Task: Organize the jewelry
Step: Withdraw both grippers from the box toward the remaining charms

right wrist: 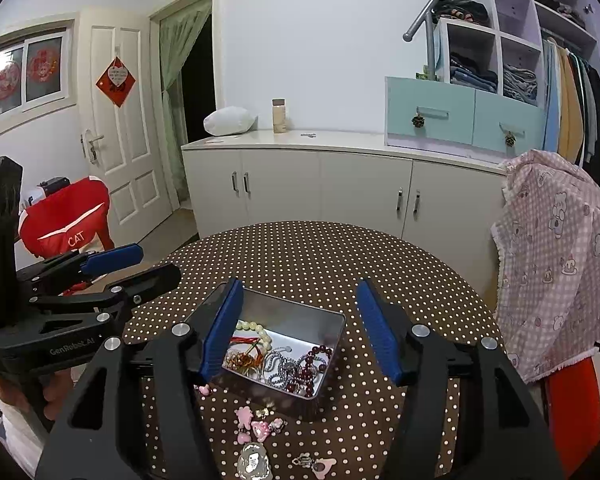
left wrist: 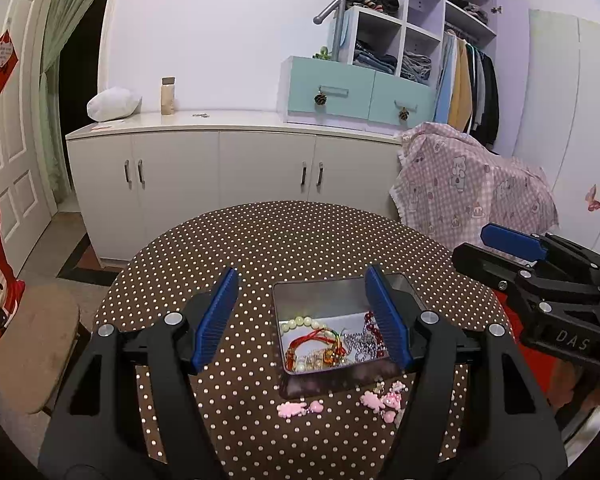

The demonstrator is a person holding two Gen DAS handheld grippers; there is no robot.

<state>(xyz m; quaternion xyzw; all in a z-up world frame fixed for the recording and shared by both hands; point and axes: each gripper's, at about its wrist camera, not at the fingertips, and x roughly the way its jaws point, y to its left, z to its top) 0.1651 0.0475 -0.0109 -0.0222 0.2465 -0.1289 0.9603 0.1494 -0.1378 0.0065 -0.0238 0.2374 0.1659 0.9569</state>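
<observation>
An open metal tin point(left wrist: 320, 300) point(right wrist: 300, 312) sits on the brown polka-dot table point(left wrist: 284, 240). It holds a pale bead bracelet point(left wrist: 304, 323), a red cord bracelet point(left wrist: 312, 340), a silver chain point(right wrist: 284, 364) and dark red beads point(right wrist: 312, 364). Pink charms point(left wrist: 300, 407) point(right wrist: 260, 424) and a round pendant point(right wrist: 253, 460) lie loose on the cloth in front of the tin. My left gripper point(left wrist: 302, 316) hovers open over the tin's left half, nothing between its pads. My right gripper point(right wrist: 300, 328) hangs open above the tin, also holding nothing.
A padded stool point(left wrist: 32, 340) stands left of the table, and a chair under a pink checked cloth point(left wrist: 472, 184) stands at the right. A long white cabinet point(left wrist: 220, 168) runs along the back wall. A red bag point(right wrist: 68, 220) hangs near the door.
</observation>
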